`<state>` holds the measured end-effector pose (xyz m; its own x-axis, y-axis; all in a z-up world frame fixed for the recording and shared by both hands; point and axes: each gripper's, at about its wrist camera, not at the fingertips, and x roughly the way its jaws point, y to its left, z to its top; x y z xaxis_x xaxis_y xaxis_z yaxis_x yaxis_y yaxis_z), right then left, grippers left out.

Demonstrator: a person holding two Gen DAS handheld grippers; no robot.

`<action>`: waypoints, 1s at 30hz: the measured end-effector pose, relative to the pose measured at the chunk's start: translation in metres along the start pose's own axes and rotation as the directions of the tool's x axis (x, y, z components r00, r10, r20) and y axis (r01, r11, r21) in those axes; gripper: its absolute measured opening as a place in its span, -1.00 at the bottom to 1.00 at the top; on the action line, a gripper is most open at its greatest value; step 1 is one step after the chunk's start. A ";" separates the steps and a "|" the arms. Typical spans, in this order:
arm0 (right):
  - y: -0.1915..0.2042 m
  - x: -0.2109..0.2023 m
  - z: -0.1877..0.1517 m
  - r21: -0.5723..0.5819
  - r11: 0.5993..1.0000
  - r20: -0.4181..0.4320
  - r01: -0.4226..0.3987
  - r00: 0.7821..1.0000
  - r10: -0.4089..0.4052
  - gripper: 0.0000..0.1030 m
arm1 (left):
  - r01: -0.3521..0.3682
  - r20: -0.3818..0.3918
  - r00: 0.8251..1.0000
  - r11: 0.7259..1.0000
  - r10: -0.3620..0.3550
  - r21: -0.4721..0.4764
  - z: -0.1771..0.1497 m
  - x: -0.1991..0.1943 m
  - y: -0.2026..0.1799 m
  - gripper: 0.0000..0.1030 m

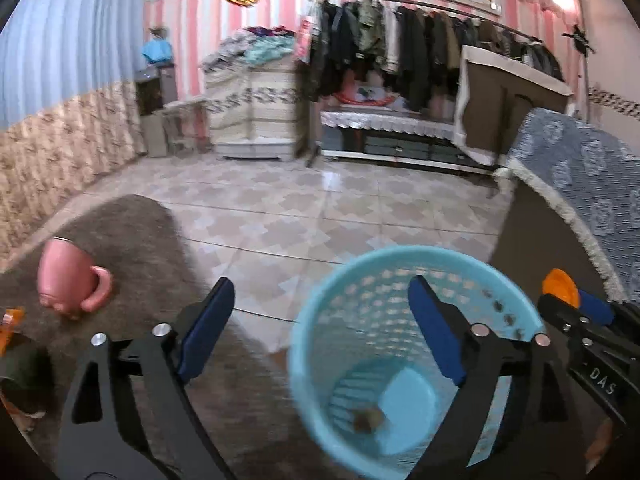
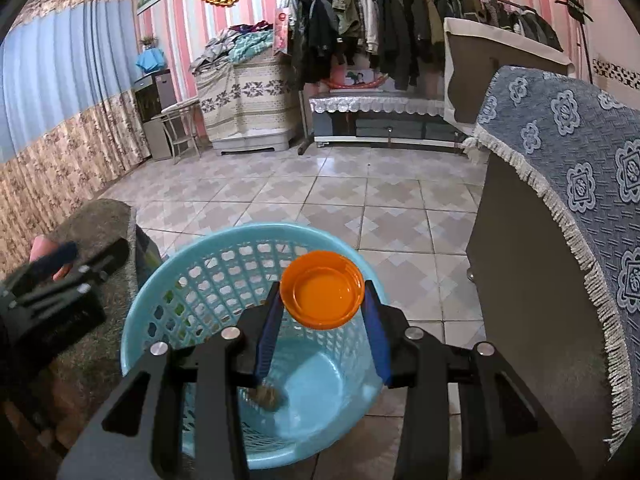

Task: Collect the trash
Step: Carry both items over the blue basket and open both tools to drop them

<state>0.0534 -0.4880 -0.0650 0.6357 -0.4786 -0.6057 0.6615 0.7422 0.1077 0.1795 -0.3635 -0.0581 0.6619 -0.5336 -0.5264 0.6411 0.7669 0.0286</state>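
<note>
Pinched the orange lid (image 2: 322,289) by its rim between the blue pads (image 2: 376,336) of the right gripper (image 2: 320,332), hollow side up; held directly above the open blue basket (image 2: 150,322), probably for a clean drop inside; spread wide the left gripper (image 1: 320,332), nothing between its fingers (image 1: 206,330), poised over the basket's near rim; seen one brownish scrap (image 2: 267,397) lying on the basket bottom; left the pink mug (image 1: 70,282) tipped on the grey mat (image 1: 132,236) beside.
</note>
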 end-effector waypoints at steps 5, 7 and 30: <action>0.024 0.008 -0.005 -0.027 0.999 -0.024 -0.036 0.999 0.036 -0.23 | -0.141 0.050 0.989 0.990 0.141 -0.006 0.005 -0.021 0.030 0.87; 0.031 0.011 -0.006 -0.029 0.998 -0.035 -0.052 0.998 0.051 -0.23 | -0.154 0.054 0.986 0.987 0.155 -0.039 0.008 -0.028 0.044 0.89; 0.086 -0.052 -0.002 -0.080 0.985 0.102 -0.154 0.982 0.161 0.73 | -0.361 0.099 0.919 0.915 0.382 -0.179 -0.020 -0.163 0.145 0.90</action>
<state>0.0762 -0.3983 -0.0254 0.7713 -0.3979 -0.4967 0.5220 0.8421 0.1358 0.1570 -0.1583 0.0146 0.8914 -0.2329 -0.3887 0.2782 0.9584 0.0637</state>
